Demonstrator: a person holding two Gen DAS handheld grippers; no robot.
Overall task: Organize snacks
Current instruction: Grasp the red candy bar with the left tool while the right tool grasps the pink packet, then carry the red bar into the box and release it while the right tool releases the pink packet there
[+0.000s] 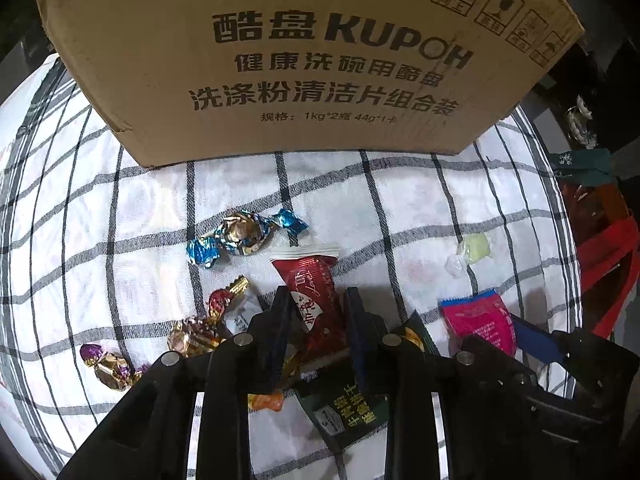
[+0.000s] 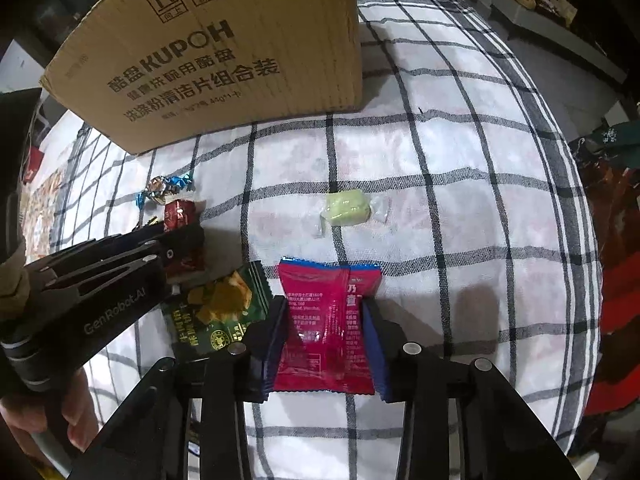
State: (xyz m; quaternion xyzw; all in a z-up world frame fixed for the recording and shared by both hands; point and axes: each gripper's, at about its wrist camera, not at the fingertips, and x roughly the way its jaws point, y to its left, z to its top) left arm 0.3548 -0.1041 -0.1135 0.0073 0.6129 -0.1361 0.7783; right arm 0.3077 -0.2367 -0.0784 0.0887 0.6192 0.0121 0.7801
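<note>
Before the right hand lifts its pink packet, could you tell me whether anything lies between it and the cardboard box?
Only the pale green candy lies on the cloth between the pink packet and the cardboard box; nothing tall blocks a lifted carry.

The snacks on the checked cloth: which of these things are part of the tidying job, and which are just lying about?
Part of the job:
- dark red packet between left gripper fingers
- pink packet between right gripper fingers
- green packet
- pale green candy
- foil candies
- cardboard box

Just lying about:
- checked cloth
- red bag
</note>
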